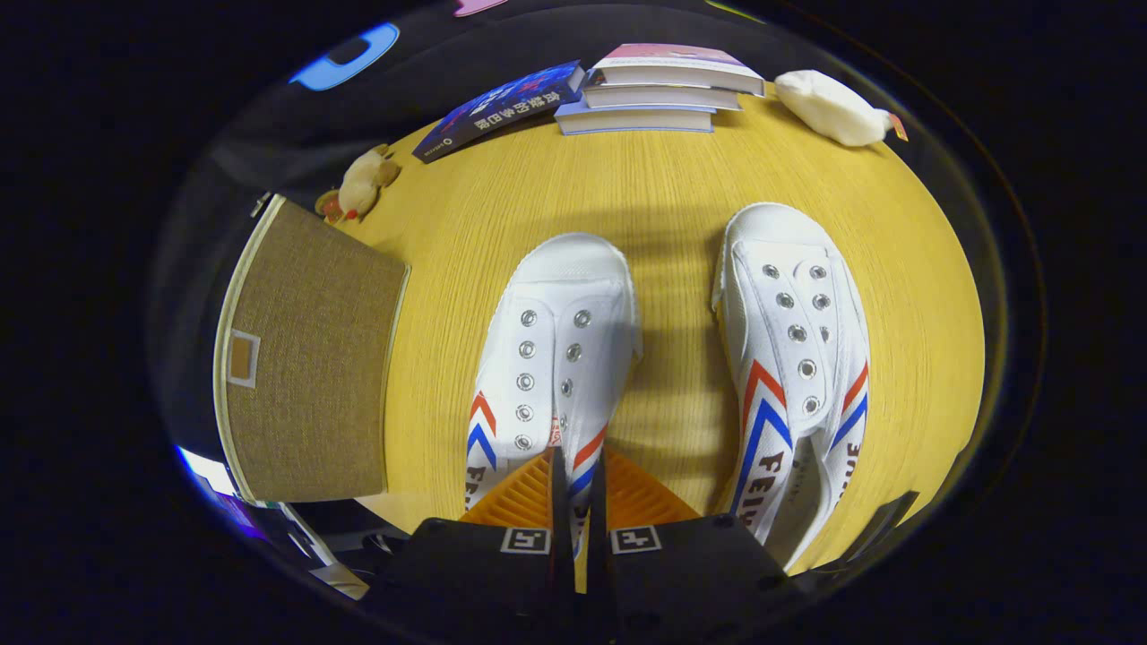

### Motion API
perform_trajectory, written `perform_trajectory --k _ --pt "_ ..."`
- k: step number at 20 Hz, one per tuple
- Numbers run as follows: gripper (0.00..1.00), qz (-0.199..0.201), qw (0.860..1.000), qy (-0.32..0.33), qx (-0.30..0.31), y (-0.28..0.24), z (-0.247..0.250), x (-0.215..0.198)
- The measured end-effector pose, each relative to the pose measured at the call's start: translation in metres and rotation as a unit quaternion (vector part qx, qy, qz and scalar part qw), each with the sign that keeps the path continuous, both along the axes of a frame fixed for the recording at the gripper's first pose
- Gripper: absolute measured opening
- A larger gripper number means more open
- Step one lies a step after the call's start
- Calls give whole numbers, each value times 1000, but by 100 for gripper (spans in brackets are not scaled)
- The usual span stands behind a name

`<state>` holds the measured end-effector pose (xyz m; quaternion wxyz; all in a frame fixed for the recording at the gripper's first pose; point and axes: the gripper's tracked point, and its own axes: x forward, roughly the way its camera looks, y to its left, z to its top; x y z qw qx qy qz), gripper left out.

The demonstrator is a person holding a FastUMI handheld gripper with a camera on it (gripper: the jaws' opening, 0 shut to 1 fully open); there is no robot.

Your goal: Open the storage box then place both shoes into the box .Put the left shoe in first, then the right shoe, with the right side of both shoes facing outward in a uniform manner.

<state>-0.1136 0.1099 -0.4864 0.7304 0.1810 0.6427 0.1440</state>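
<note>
On yellow wooden table (663, 206): gripper (573, 466) fingers nearly closed, pinching left white shoe (556, 349) at its opening; second shoe (793, 358) beside; brown storage box (305, 358) left.

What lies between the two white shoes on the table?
Only bare wooden table in the gripper view. The left-hand shoe and right-hand shoe sit apart; the nearly closed jaws reach the left-hand one.

Bare table (672, 224) between shoes; storage box (309, 358) blocks left.
</note>
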Motion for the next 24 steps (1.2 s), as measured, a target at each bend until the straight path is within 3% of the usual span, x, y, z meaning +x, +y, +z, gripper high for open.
perform_trajectory --k 6,12,19,24 --pt "5 -5 999 -39 -11 -5 26 9" --pt "5 -40 995 -86 20 8 115 44" --pt "5 -60 982 -144 104 71 241 95" --pt "5 -43 984 -123 123 135 266 90"
